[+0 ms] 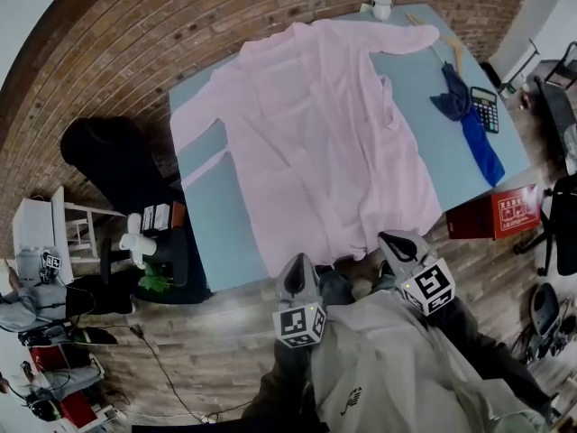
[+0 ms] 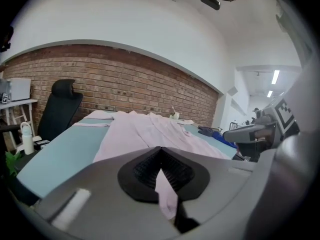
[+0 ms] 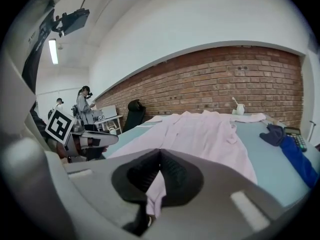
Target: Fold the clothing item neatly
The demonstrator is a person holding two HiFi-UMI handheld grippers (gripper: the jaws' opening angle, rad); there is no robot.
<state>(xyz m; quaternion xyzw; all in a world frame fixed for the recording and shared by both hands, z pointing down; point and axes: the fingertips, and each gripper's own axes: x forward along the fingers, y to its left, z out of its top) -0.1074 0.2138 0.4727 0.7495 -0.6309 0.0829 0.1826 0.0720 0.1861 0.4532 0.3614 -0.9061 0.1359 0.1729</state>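
Observation:
A pale pink long-sleeved garment point(image 1: 315, 124) lies spread open on the light-blue table point(image 1: 216, 233), collar at the far end and hem at the near edge. My left gripper point(image 1: 297, 264) is at the near edge, shut on the hem's left part. In the left gripper view a fold of pink cloth point(image 2: 165, 191) hangs from the shut left gripper point(image 2: 160, 154). My right gripper point(image 1: 395, 240) is shut on the hem's right part. Pinched cloth point(image 3: 156, 186) also shows in the right gripper point(image 3: 160, 156) in its own view. The garment point(image 3: 205, 134) stretches away over the table.
On the table's right side lie a dark blue cloth point(image 1: 471, 120), a calculator point(image 1: 486, 108) and a wooden hanger point(image 1: 448, 50); a white cup point(image 1: 382, 7) stands at the far edge. A red box point(image 1: 505, 213) sits by the right corner, a black chair point(image 1: 113, 161) to the left.

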